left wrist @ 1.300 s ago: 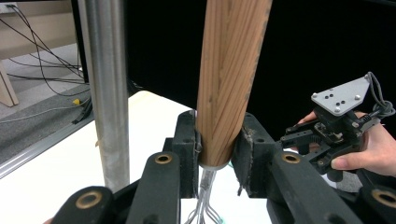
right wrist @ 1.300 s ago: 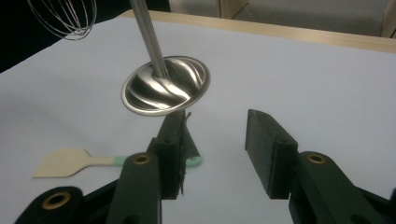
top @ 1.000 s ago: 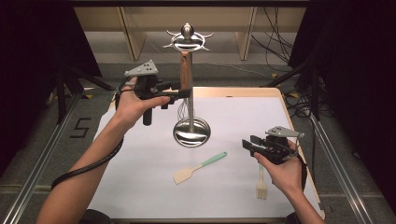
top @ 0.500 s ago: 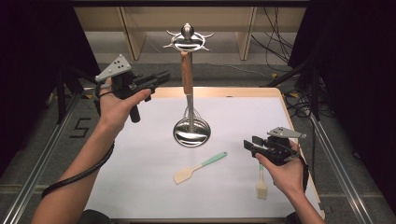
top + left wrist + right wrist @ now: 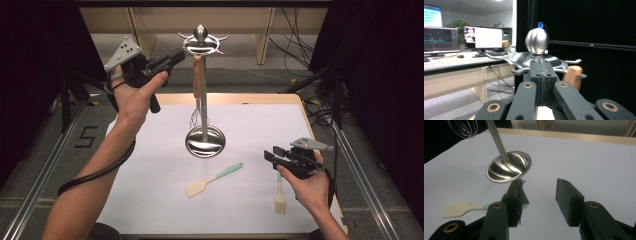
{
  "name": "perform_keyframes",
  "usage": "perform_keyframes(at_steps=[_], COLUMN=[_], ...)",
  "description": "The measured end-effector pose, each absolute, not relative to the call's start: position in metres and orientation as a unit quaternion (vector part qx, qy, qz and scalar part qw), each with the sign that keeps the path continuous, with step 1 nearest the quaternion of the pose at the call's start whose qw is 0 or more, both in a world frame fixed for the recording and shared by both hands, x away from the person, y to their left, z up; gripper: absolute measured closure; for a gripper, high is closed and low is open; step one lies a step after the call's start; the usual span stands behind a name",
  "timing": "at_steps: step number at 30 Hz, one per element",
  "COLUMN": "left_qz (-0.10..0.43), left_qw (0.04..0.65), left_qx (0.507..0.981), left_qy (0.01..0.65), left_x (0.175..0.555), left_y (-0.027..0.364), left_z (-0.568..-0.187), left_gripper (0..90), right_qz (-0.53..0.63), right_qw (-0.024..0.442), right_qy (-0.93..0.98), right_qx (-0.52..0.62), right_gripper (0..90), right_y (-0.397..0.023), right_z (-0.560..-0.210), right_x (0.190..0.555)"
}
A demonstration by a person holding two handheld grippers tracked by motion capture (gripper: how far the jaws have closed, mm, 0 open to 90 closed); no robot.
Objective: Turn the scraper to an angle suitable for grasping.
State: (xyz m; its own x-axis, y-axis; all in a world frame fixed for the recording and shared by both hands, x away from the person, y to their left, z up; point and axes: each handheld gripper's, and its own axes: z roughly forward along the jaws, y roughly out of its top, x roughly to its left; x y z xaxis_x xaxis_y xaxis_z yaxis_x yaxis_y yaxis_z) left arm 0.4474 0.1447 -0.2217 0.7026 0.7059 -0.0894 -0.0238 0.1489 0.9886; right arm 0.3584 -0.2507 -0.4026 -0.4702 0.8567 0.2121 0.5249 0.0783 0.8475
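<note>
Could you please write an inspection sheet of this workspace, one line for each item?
Surface: white sheet on a wooden table.
Job's things: metal stand upright at centre; whisk with wooden handle hangs from its top ring.
Clutter: spatula with green handle lies in front of the stand; small brush lies near the right hand.
Grippers: left tool raised beside the stand's top, jaws shut together on nothing; right tool low over the sheet, jaws apart, nothing between them.
Cables: black cable trails along the left forearm; loose cables on the floor at right.
Surroundings: black curtains on both sides; desk with monitors beyond.
</note>
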Motion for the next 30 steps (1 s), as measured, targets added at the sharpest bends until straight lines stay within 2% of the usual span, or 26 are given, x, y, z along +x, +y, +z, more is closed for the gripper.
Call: perform_keyframes(at_steps=[9, 13, 18, 20, 23, 26, 27, 30], left_qz=[0.269, 0.289, 0.3, 0.3, 0.301, 0.301, 0.3, 0.305], left_qw=[0.7, 0.689, 0.683, 0.681, 0.678, 0.675, 0.674, 0.669], left_qx=[0.589, 0.594, 0.592, 0.594, 0.598, 0.603, 0.603, 0.609], left_qy=[0.302, 0.298, 0.305, 0.305, 0.303, 0.302, 0.304, 0.299], left_x=[0.461, 0.47, 0.478, 0.48, 0.484, 0.489, 0.49, 0.492], left_y=[0.147, 0.148, 0.15, 0.15, 0.149, 0.149, 0.15, 0.15], left_z=[-0.221, -0.219, -0.22, -0.22, -0.22, -0.219, -0.219, -0.218], left_gripper=[89.3, 89.3, 89.3, 89.3, 89.3, 89.3, 89.3, 89.3], right_qz=[0.463, 0.475, 0.478, 0.47, 0.483, 0.48, 0.477, 0.482], right_qw=[0.176, 0.165, 0.19, 0.168, 0.176, 0.159, 0.174, 0.158], right_qy=[0.73, 0.717, 0.719, 0.722, 0.71, 0.717, 0.724, 0.718], right_qx=[0.47, 0.482, 0.466, 0.479, 0.482, 0.48, 0.466, 0.477], right_gripper=[57.7, 57.9, 58.1, 58.4, 58.4, 58.6, 58.6, 58.7], right_y=[-0.253, -0.249, -0.252, -0.254, -0.253, -0.255, -0.258, -0.256], right_z=[-0.402, -0.4, -0.401, -0.398, -0.398, -0.397, -0.398, -0.397], right_x=[0.359, 0.358, 0.359, 0.357, 0.357, 0.357, 0.359, 0.357])
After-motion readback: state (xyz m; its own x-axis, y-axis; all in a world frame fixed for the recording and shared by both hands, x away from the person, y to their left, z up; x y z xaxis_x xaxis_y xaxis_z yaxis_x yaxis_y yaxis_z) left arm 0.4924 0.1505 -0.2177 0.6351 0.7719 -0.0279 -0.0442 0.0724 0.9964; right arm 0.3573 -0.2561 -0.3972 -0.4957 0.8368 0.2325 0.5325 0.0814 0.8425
